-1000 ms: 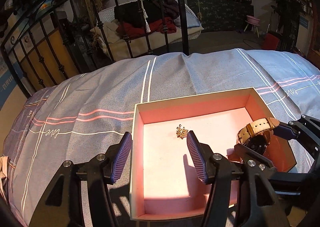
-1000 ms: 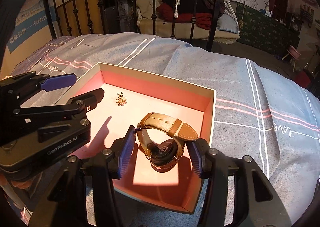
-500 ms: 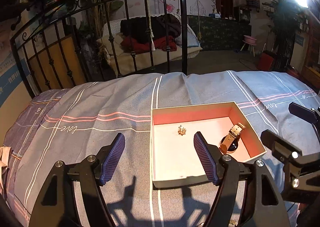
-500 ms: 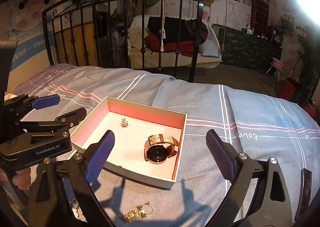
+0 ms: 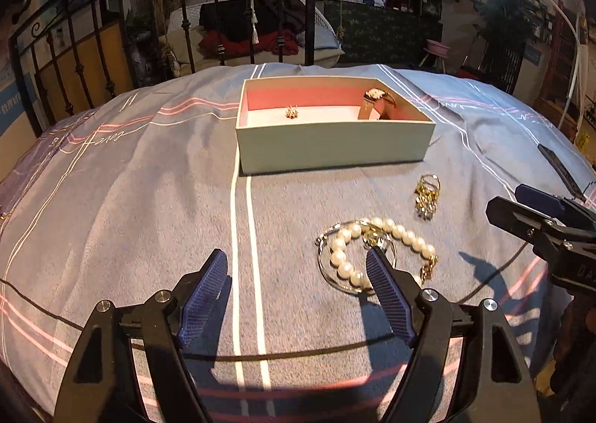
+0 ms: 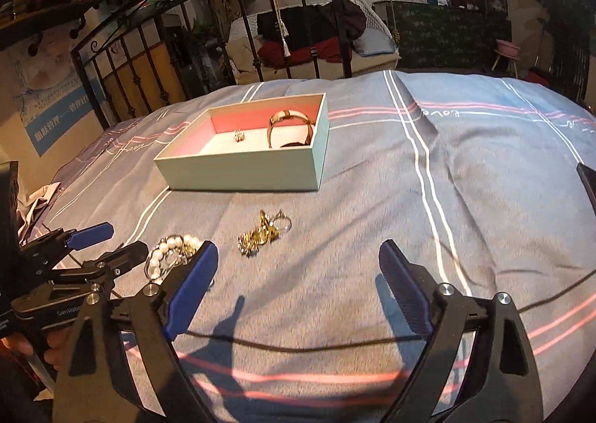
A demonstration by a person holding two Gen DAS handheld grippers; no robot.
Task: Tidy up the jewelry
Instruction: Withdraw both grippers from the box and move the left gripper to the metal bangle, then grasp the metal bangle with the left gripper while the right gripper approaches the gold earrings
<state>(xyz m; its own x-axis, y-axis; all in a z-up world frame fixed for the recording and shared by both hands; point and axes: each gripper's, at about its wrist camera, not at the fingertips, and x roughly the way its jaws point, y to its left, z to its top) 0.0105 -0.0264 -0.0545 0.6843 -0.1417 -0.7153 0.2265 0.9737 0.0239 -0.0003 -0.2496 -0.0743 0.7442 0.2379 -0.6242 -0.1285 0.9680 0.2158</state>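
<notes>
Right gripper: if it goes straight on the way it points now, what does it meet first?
Probably bare bedspread. The right gripper is open, and the gold jewelry lies left of its line.

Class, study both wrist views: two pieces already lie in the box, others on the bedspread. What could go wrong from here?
1. The pearl bracelet lies tangled with a thin silver bangle; lifting one may drag the other.
2. The gold cluster is small and loose; the open right gripper could pinch the soft bedspread instead.
3. The left gripper, also open, hovers close; the tools might collide.
</notes>
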